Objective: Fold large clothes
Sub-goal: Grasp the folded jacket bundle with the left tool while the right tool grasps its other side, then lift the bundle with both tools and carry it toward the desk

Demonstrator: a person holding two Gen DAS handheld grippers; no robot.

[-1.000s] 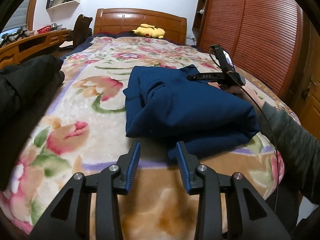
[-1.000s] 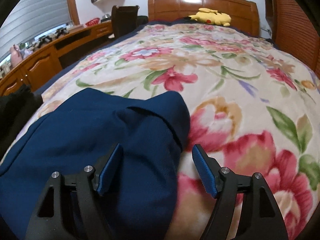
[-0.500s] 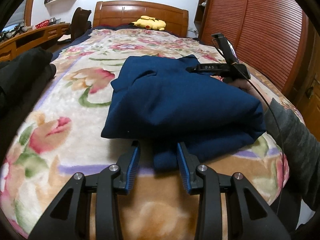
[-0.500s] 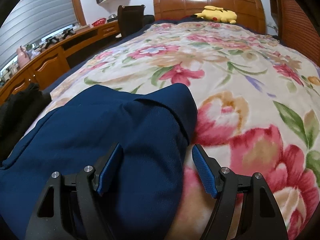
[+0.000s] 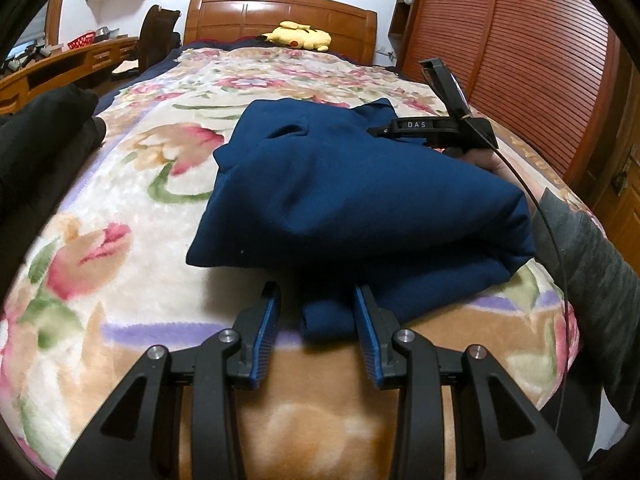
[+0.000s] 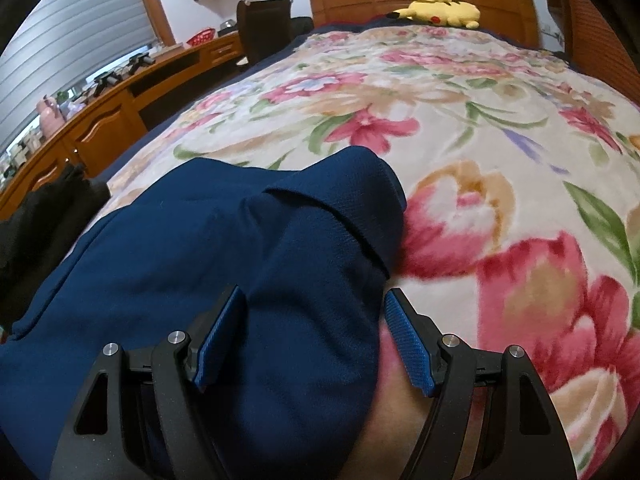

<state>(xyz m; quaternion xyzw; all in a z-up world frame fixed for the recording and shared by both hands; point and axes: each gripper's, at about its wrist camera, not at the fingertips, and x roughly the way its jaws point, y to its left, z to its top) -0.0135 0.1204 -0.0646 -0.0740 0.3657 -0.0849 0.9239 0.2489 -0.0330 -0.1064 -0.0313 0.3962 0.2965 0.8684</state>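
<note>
The blue garment [image 5: 360, 196] is lying mostly folded into a bundle on the blanket [image 5: 132, 184]; both the left gripper [image 5: 316, 312] and right gripper [image 6: 314, 332] are spread, gripping nothing, with tidying seemingly remaining.

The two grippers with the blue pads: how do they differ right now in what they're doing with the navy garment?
The left gripper is open at the near edge of the navy garment, a small fold of cloth between its fingers. The right gripper is open wider, with a thick bulge of the garment filling most of its gap. The left sits at the bundle's front; the right reaches over its far side. Both are black with blue ribbed pads, and neither is clamped shut.
</note>
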